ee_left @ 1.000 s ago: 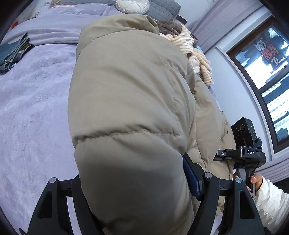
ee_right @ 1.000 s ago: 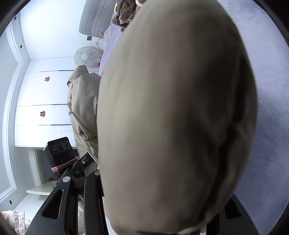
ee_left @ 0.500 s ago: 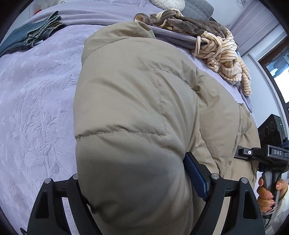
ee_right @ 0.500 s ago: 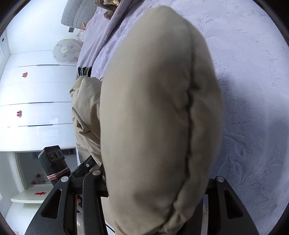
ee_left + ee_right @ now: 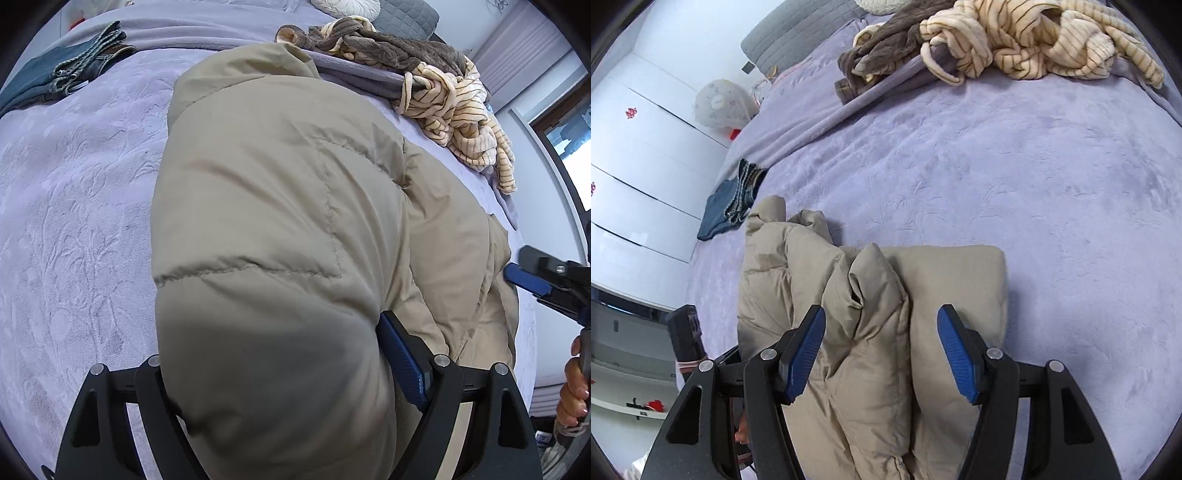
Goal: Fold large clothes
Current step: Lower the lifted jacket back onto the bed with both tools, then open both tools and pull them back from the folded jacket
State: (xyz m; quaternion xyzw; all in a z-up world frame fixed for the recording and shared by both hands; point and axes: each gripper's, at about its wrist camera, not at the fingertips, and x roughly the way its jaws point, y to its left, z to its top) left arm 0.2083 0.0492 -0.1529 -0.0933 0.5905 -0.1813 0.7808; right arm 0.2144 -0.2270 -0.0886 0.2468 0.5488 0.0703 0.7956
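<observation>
Jacket (image 5: 871,332) tan, puffy, quilted; bunched on bedspread (image 5: 1034,184)

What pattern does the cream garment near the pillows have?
Thin brown stripes on the cream garment; clearest in the right wrist view.

A matt, quilted beige puffer jacket (image 5: 277,229) of smooth woven cloth is seen on a plush lilac bedspread (image 5: 1015,177) with an embossed pattern. Ribbed blue rubbery pads (image 5: 807,354) are carried on matt black plastic fingers. Folded denim jeans (image 5: 729,205) and a fleecy striped garment (image 5: 1034,44) are shown
</observation>
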